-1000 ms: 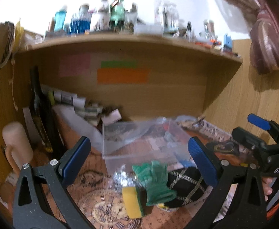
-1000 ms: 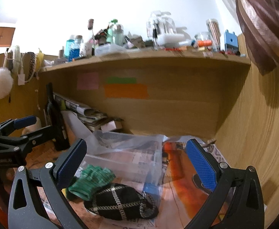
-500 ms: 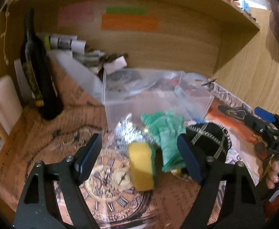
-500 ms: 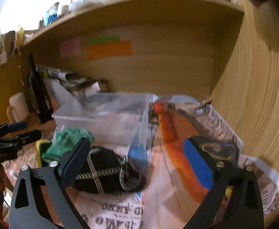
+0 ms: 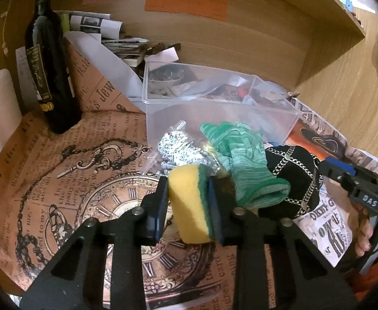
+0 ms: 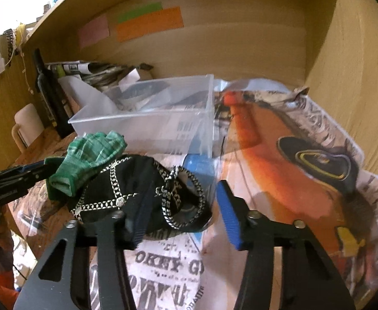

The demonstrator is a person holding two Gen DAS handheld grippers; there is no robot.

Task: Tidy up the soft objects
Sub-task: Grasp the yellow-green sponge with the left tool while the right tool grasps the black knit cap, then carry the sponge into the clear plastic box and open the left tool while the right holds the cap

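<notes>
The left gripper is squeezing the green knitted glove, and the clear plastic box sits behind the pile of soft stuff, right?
Not quite. The left gripper is squeezing the yellow sponge with a green scrubbing side, not the green knitted glove, which lies loose beside it on the black chain-patterned pouch. The left wrist view shows this. The clear plastic box does sit behind the pile.

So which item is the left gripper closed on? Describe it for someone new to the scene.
Find the clear plastic bin on the paper-covered desk. In front of it lies a small pile: green glove, black chain-print pouch, silvery scourer. The sponge sits nearest, the only yellow block with a dark green face, between the left gripper pads.
</notes>
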